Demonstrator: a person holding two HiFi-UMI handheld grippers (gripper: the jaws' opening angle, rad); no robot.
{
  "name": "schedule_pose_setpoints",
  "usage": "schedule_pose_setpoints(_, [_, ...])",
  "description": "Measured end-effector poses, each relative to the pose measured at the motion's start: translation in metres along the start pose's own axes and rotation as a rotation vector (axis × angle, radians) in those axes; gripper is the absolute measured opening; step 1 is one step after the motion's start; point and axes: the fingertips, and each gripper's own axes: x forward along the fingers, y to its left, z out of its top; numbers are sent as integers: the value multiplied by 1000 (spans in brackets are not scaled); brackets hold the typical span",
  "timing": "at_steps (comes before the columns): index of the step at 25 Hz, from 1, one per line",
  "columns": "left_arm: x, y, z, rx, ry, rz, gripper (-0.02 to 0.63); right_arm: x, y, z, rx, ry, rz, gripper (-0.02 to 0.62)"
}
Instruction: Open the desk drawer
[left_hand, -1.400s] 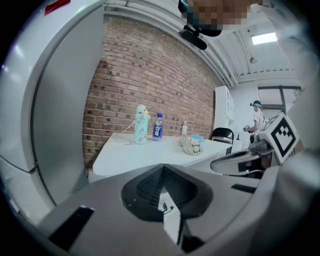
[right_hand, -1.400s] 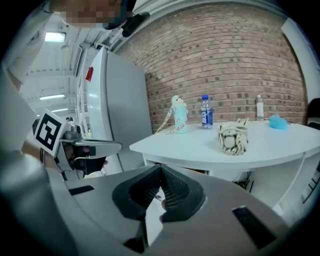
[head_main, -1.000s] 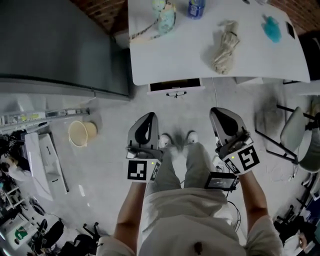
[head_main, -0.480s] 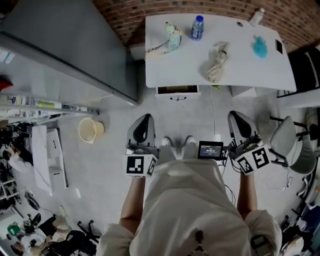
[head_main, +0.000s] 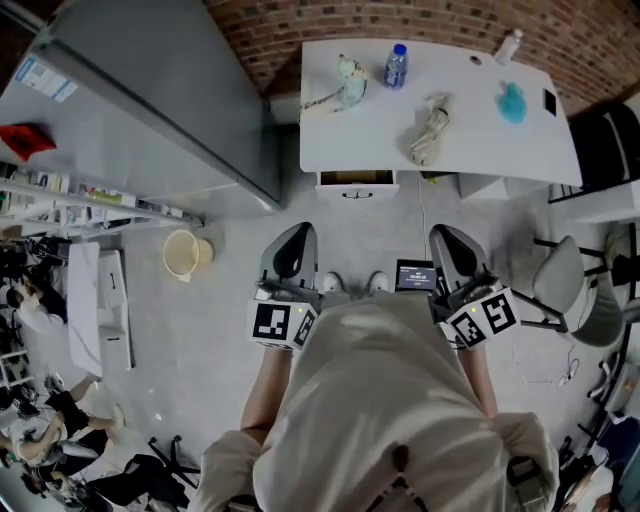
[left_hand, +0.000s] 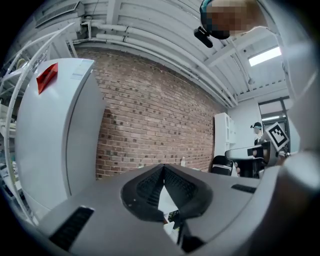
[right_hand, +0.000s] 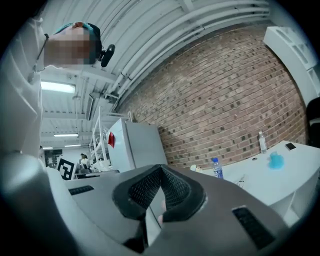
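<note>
The white desk (head_main: 380, 140) stands against the brick wall, well ahead of me. Its drawer (head_main: 355, 179) sits under the front edge, showing a brown strip from above, with a dark handle (head_main: 356, 194) in front. My left gripper (head_main: 297, 235) and right gripper (head_main: 441, 238) hover side by side above my shoes, both far short of the drawer. Each is shut with nothing between its jaws. In the left gripper view the left gripper (left_hand: 163, 168) points level at the brick wall. In the right gripper view the right gripper (right_hand: 160, 170) faces the desk (right_hand: 280, 175).
A tall grey fridge (head_main: 150, 110) stands left of the desk. A cream bucket (head_main: 182, 252) is on the floor at left, shelving (head_main: 60, 200) beyond it. A chair (head_main: 560, 285) stands at right. A blue bottle (head_main: 396, 66), a crumpled cloth (head_main: 430, 125) and a teal object (head_main: 512, 102) lie on the desk.
Both grippers have risen together and stayed shut. The floor and desk now look smaller and lower, and more of the desk, wall and fridge has come into view.
</note>
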Motion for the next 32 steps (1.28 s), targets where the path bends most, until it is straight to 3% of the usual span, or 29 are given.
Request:
schedule_pose_setpoints(5, [2,-6,30,5,-49,-26,8,16,24,17,-11,-21,36,26])
schedule_pose_setpoints(10, [3,-7,43,20,-60,-61,8,21,22,26,-18,-30,9,26])
schedule_pose_setpoints(26, [16,-21,35,11,-35,-134,8,17,17,19,-21,-12,-31,26])
schedule_pose_setpoints(32, [12,-22,23,12,-16,-121,8,10,13,14,-4,-3,-52,26])
